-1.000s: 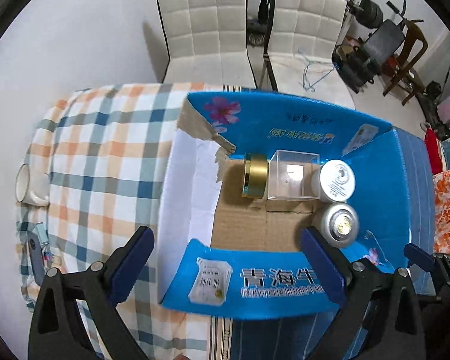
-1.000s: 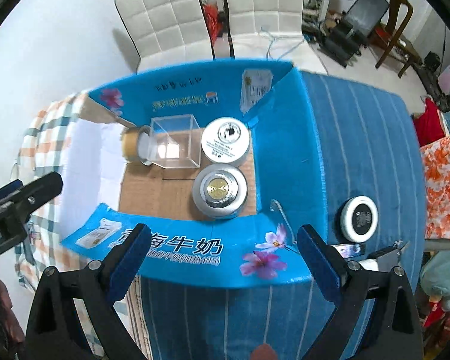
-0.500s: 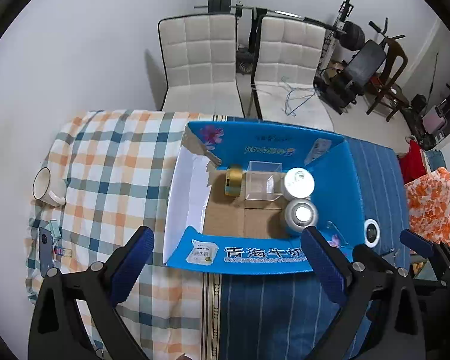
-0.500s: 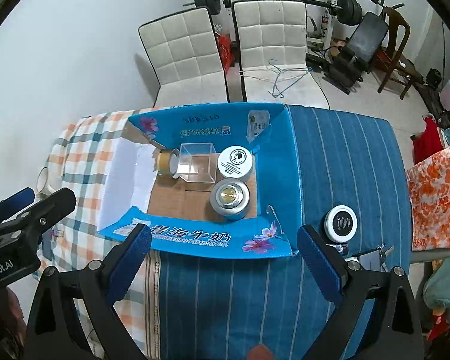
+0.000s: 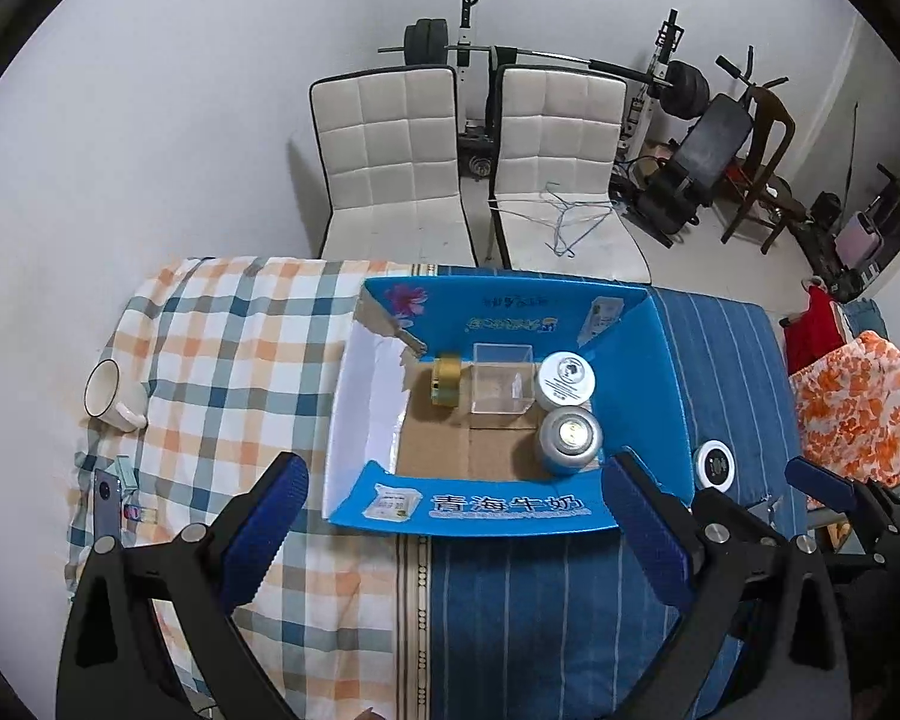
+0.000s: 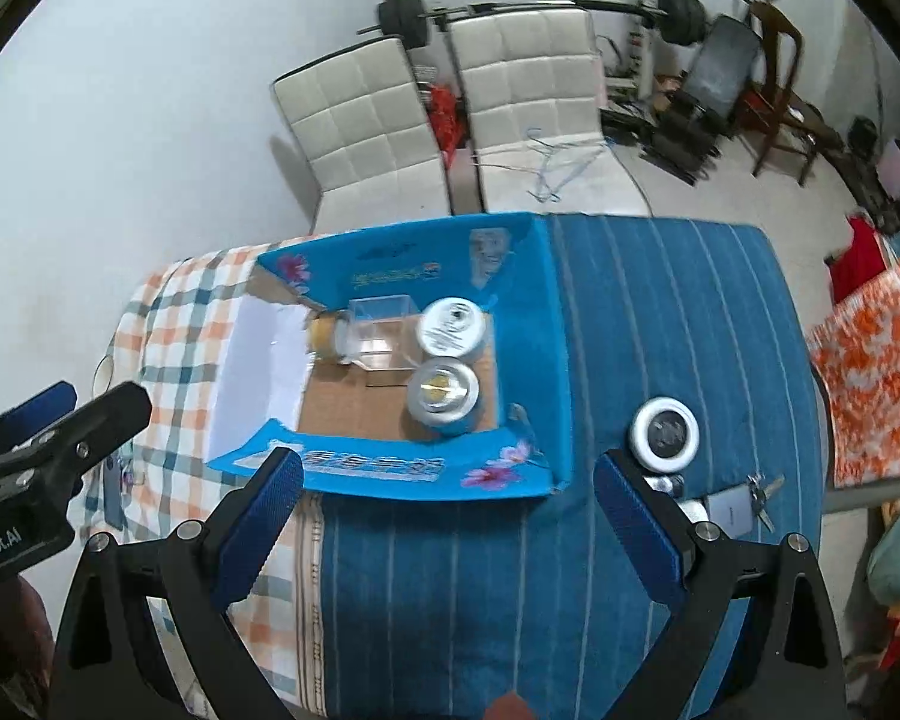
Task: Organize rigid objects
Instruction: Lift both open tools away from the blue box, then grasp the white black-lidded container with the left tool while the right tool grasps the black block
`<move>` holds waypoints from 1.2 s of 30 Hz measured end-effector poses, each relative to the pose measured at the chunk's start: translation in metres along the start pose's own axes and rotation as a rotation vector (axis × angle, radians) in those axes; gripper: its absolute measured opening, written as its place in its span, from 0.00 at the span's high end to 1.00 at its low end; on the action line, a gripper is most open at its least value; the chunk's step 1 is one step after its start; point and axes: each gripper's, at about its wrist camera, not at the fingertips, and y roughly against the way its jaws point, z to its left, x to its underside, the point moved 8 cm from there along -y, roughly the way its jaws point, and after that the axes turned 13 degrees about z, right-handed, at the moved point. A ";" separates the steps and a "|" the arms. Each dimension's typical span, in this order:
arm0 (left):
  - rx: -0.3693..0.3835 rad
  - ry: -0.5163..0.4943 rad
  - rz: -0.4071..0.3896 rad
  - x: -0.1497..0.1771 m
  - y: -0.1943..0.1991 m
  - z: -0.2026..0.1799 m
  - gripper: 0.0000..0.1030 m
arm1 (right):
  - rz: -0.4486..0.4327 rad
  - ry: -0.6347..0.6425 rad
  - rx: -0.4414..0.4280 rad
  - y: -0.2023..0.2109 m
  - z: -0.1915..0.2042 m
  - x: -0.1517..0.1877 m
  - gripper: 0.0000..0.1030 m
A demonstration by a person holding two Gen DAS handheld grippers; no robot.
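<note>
Both tools held high above the table, empty. Left gripper (image 5: 450,522) spread wide, nothing between its blue pads; right gripper (image 6: 447,513) spread just as wide, also holding nothing.

Ahead of the left fingers, between their tips and beyond: the blue carton (image 5: 624,324) with flaps folded out. Inside, along its far wall, a gold tape roll (image 5: 446,380) on edge, a clear plastic cube (image 5: 501,387) beside it, then a white-lidded jar (image 5: 566,380); nearer the fingers, a silver tin (image 5: 570,441) touching or just beside that jar. Four rigid pieces already boxed.

Outside the carton, just beyond the right finger of the right gripper: a white round device (image 6: 664,434) on the blue striped cloth (image 6: 660,312), and nearer the same finger a small cluster of keys and a small flat grey item (image 6: 729,507), too blurred to name further. Off past the left finger of the left gripper, a white mug (image 5: 111,396) on the checked cloth, well apart from the carton.

Step in hand, judged from the layout: between placements, choosing the next piece. Likeliest call: lower the right gripper over the white round device, straddle its rim with jaws wide, close, lift, then carry over the carton's near flap to the free cardboard floor in front of the cube.
</note>
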 end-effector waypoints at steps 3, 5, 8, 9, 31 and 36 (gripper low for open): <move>0.018 -0.031 0.011 0.001 -0.006 -0.020 0.02 | 0.014 -0.065 0.017 -0.007 -0.034 0.004 0.03; 0.039 -0.077 0.028 0.002 -0.015 -0.044 0.03 | 0.030 -0.134 0.036 -0.012 -0.070 0.011 0.03; 0.075 -0.150 0.059 0.004 -0.034 -0.086 0.02 | 0.053 -0.234 0.078 -0.023 -0.125 0.020 0.03; 0.086 -0.176 0.074 0.005 -0.041 -0.102 0.03 | 0.065 -0.281 0.091 -0.029 -0.148 0.024 0.03; -0.004 -0.454 0.270 -0.006 -0.193 -0.290 0.02 | 0.374 -0.833 -0.040 -0.214 -0.328 0.069 0.27; -0.011 -0.506 0.302 -0.003 -0.212 -0.307 0.02 | 0.389 -0.755 0.010 -0.203 -0.329 0.073 0.37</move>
